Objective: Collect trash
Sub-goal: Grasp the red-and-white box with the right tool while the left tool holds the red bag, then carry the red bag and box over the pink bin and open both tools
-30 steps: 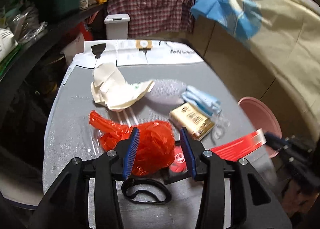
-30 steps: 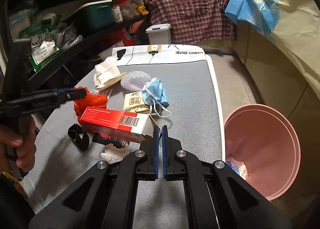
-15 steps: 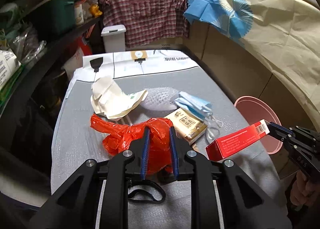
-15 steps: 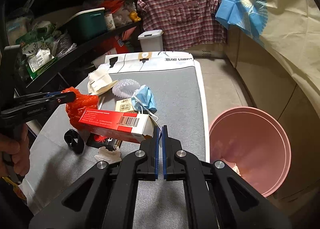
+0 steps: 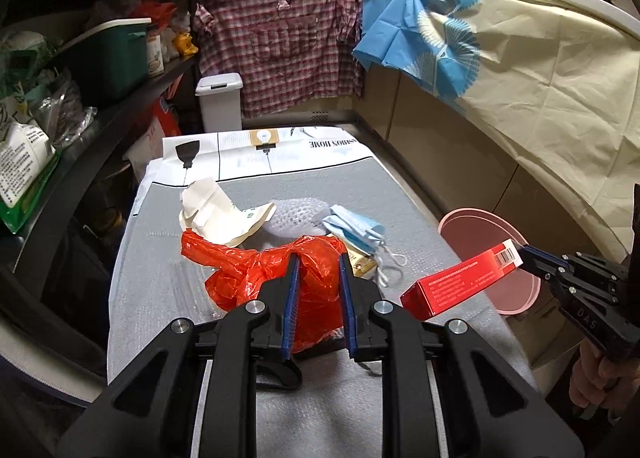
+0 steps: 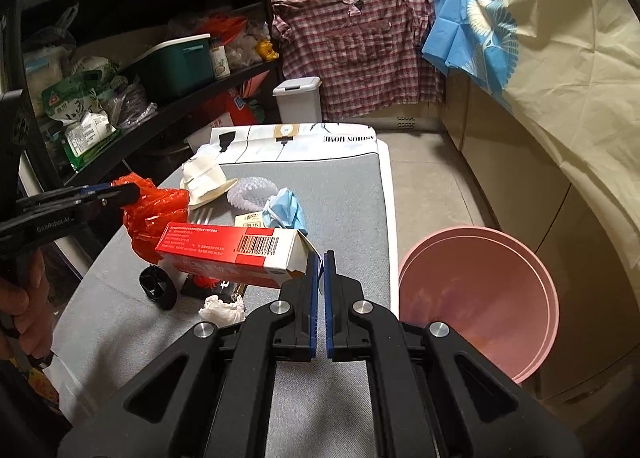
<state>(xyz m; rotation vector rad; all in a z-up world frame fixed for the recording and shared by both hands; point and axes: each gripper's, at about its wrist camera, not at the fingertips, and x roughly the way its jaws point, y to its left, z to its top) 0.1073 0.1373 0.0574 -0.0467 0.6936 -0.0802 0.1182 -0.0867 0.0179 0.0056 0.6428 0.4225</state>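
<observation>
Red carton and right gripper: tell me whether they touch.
Touching. The right wrist view shows the right gripper shut on the end flap of the red carton, lifting it.

Readable: "GenRobot.AI" on black left gripper (image 6: 76,209) body; "DAS" on black right gripper (image 5: 528,260) body; "FASHION HOME", inverted, on white printed mat (image 6: 348,139). Barcode digits on red cardboard box (image 6: 232,248) illegible.

The red bag (image 5: 256,274) is thin, glossy plastic film, heavily crinkled. The red box (image 6: 230,250) is smooth printed cardboard with a slight sheen, its torn flap showing raw white board. The bench (image 6: 352,193) wears a matt grey woven cloth with a fine rough texture. The pink bin (image 6: 480,298) is smooth, satin plastic. Each tool, left (image 5: 319,306) and right (image 6: 319,306), is matt black plastic with bright metal screws and ribbed blue rubbery pads. The face mask (image 5: 354,230) is soft, pleated non-woven fabric.
</observation>
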